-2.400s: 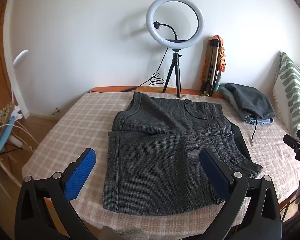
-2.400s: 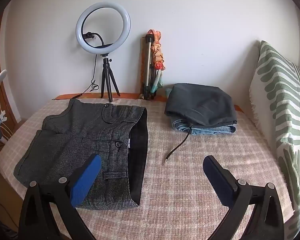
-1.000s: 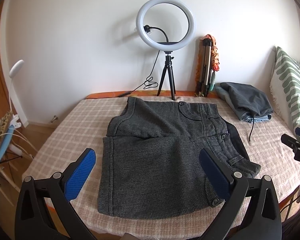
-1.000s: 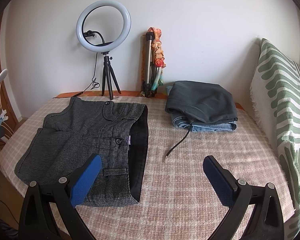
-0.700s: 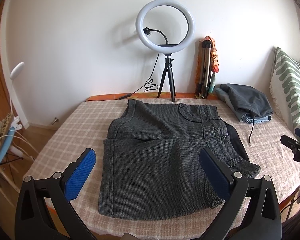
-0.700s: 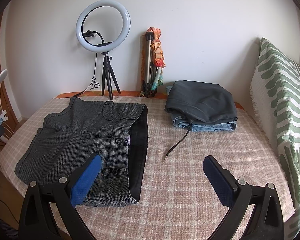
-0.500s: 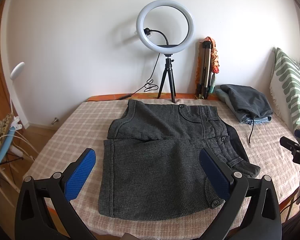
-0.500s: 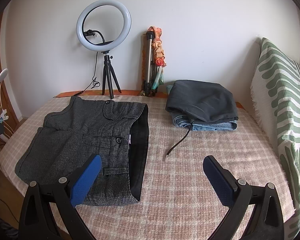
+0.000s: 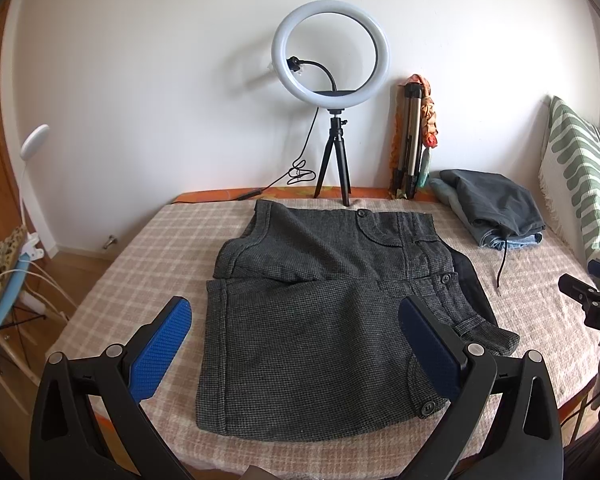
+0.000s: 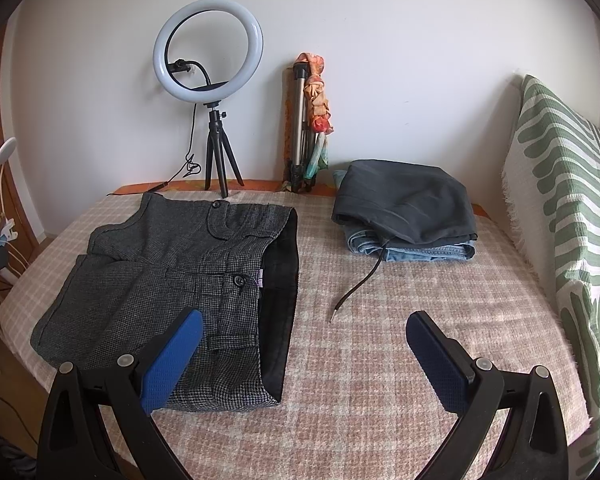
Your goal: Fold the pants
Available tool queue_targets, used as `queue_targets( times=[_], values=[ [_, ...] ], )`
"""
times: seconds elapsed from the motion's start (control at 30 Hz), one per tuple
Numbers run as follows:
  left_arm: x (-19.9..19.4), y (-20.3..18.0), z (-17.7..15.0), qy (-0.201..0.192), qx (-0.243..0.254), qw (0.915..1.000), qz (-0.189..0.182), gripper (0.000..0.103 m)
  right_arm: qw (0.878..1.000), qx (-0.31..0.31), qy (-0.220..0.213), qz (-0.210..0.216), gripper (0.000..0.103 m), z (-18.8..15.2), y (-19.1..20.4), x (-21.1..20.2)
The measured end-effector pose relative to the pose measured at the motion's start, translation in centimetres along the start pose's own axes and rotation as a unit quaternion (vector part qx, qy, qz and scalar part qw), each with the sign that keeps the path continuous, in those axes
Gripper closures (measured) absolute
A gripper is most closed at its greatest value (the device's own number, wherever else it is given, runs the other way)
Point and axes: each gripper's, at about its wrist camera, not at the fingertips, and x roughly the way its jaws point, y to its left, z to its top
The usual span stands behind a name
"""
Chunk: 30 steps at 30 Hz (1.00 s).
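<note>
Dark grey checked pants [image 9: 324, 320] lie folded into a short rectangle on the checked bedspread [image 9: 148, 264], waistband with black lining to the right. They also show in the right wrist view [image 10: 180, 280] at the left. My left gripper [image 9: 296, 344] is open and empty, held above the near edge of the pants. My right gripper [image 10: 304, 352] is open and empty, over the bare spread just right of the waistband. Part of the right gripper shows at the left wrist view's right edge [image 9: 592, 300].
A stack of folded dark trousers on jeans [image 10: 408, 212] with a loose black cord [image 10: 360, 280] lies at the back right. A ring light on a tripod [image 10: 212, 92] and a folded tripod [image 10: 304, 128] stand by the wall. A green-patterned cushion [image 10: 564, 220] leans at the right.
Both grippers have drifted slightly and stay open; the view has shifted a little. The pants have not moved.
</note>
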Motion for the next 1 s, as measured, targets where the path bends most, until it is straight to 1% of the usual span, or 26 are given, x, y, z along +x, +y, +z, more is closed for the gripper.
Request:
queue_targets(
  times=[0.8, 1.0],
  values=[
    [0.06, -0.01, -0.11, 0.000, 0.000, 1.0000, 0.001, 0.000, 1.000, 0.003, 0.005, 0.007, 0.000, -0.03, -0.06, 0.22],
    [0.97, -0.01, 0.07, 0.010, -0.001, 0.9999, -0.005, 0.000, 1.000, 0.008, 0.007, 0.014, 0.000, 0.26, -0.31, 0.77]
  ],
)
